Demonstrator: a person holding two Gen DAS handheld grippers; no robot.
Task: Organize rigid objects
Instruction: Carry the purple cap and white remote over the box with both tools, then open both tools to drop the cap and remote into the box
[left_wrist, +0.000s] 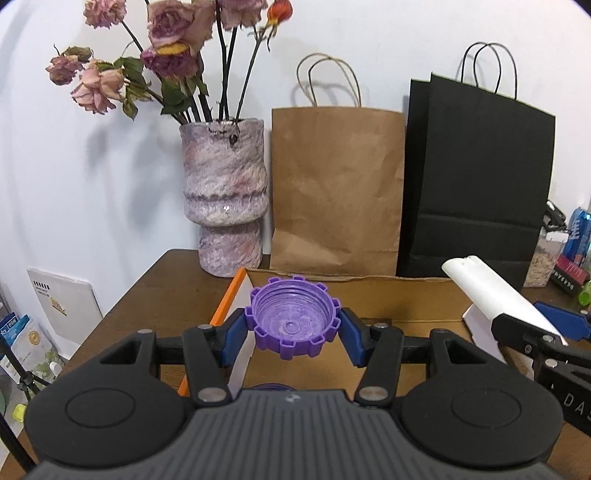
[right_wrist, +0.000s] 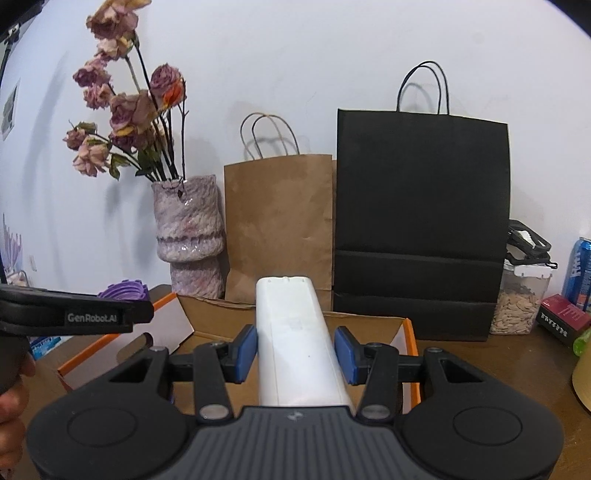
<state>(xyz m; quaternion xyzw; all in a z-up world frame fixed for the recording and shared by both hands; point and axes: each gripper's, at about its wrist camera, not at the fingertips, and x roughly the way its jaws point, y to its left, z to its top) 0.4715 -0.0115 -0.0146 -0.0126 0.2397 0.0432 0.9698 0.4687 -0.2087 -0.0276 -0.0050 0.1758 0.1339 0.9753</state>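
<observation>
A purple ribbed cap faces me with its hollow side, and my left gripper is shut on it, blue pads on both sides. It hangs over an open cardboard box with orange edges. A second purple thing shows partly below it in the box. My right gripper is shut on a long white remote-like bar that points forward over the same box. From the left wrist view the white bar appears at the right. The purple cap appears at the left in the right wrist view.
On the brown wooden table, behind the box, stand a mottled vase of dried roses, a brown paper bag and a black paper bag. At the right are a clear seed container, a blue can and a red box.
</observation>
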